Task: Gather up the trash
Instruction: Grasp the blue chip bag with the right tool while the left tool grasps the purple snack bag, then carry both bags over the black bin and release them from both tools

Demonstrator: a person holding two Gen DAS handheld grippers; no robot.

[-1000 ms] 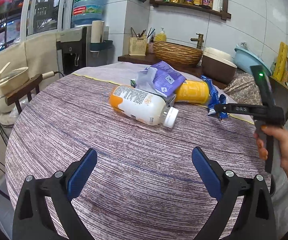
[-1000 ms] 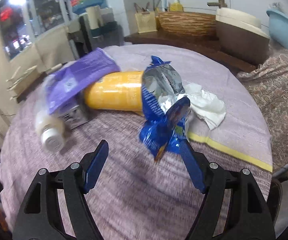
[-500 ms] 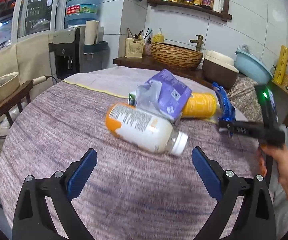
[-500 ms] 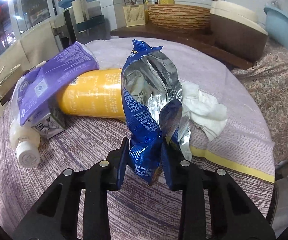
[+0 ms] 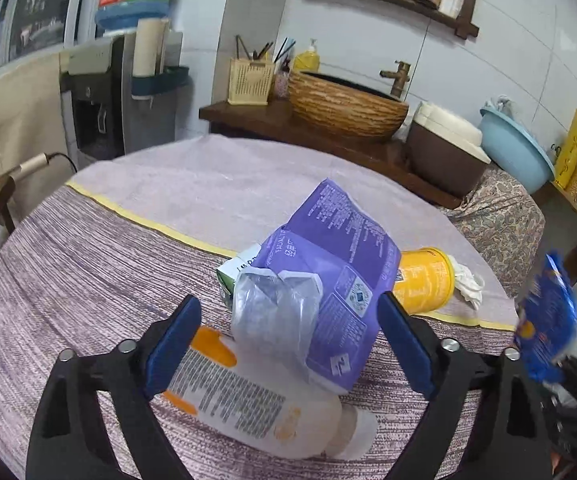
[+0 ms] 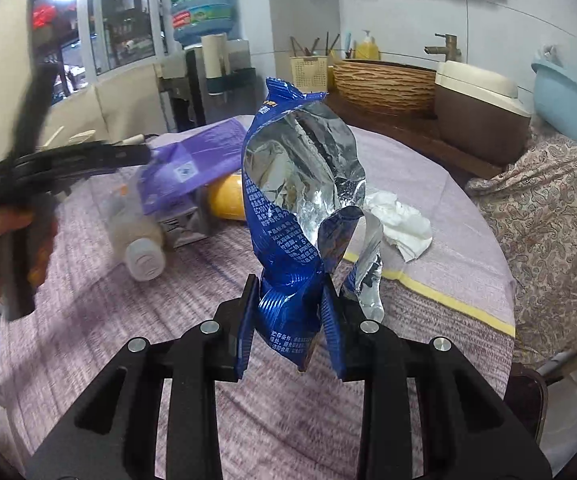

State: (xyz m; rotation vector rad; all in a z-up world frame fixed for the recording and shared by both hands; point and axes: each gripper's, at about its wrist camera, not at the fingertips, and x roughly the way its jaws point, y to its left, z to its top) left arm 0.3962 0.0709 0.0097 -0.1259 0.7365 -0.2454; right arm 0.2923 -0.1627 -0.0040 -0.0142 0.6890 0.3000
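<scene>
Over tablecloth (image 6: 88, 320), wrapper (image 6: 300, 184) in right jaws.

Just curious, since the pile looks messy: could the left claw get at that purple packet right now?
Probably yes. The left claw is closing with the purple packet between its pads, atop the white bottle; nothing blocks it.

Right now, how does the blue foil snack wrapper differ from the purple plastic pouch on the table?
The blue foil snack wrapper is pinched upright in the right tongs, clear of the table; the purple plastic pouch lies slumped on the pile, over the white plastic bottle with the orange label. The wrapper is torn open, its silver lining showing; the pouch looks whole. The left tongs, closing, straddle the pouch without touching it. Both are empty flexible packaging.
</scene>
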